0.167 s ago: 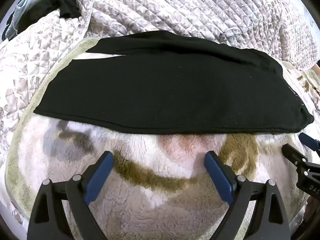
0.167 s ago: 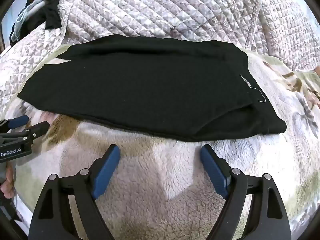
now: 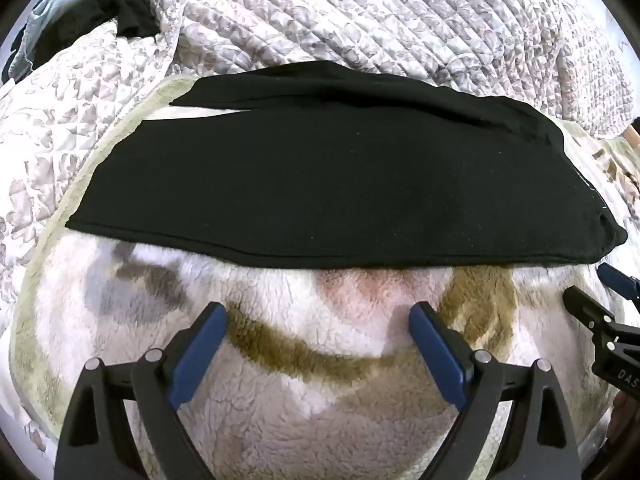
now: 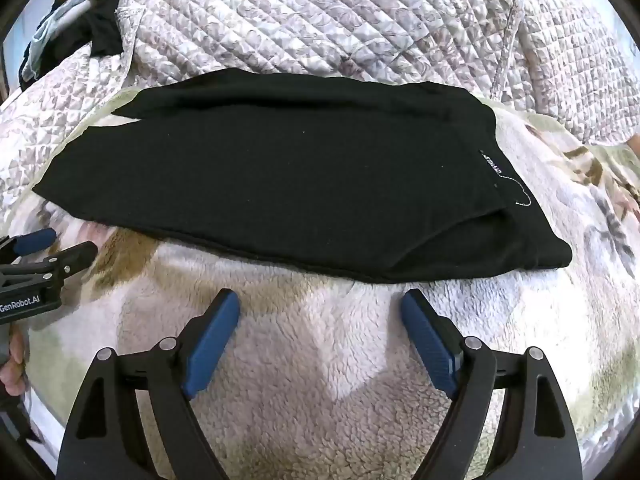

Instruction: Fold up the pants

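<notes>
Black pants (image 3: 340, 176) lie folded lengthwise and flat on a fleece blanket (image 3: 320, 408); they also show in the right wrist view (image 4: 280, 184), with a small label (image 4: 492, 166) near their right end. My left gripper (image 3: 318, 320) is open and empty, just short of the pants' near edge. My right gripper (image 4: 320, 308) is open and empty, also just short of the near edge. The right gripper's tips show at the right of the left wrist view (image 3: 600, 292), and the left gripper's tips at the left of the right wrist view (image 4: 60, 246).
A quilted floral bedspread (image 3: 400, 20) rises behind the pants. Dark clothes (image 3: 100, 12) are piled at the far left corner. The fleece blanket has brown and grey patches (image 4: 320, 400).
</notes>
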Motion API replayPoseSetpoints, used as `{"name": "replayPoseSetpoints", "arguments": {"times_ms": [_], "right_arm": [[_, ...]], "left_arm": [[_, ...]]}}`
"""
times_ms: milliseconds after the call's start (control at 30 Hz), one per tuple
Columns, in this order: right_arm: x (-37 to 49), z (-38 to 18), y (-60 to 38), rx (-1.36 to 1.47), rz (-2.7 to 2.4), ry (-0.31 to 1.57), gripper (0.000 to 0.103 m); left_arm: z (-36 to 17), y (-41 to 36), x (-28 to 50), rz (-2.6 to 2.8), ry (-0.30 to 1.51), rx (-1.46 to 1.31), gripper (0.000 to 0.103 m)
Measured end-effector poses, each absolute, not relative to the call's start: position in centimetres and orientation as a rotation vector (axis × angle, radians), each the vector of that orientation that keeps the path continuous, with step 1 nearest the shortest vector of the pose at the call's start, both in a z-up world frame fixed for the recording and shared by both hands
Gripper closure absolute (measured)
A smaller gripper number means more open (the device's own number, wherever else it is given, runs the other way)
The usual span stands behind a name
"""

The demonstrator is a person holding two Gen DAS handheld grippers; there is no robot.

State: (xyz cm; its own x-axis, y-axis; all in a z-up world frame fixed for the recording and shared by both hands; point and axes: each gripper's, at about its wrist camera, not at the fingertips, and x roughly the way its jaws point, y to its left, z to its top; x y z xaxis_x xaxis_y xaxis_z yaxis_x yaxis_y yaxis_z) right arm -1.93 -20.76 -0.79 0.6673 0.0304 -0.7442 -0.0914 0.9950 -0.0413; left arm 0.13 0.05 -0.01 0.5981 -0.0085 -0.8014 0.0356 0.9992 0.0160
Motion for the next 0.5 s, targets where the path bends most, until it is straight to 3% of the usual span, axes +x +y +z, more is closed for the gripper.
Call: {"name": "replayPoseSetpoints", "arguments": {"times_ms": [500], "right_arm": [[-2.11,-0.83,-20.45,-0.087,0.063,0.823,0.019]], "left_arm": [[0.02,-0.08,-0.06,-0.043,0.919,0.034,0.007]]}}
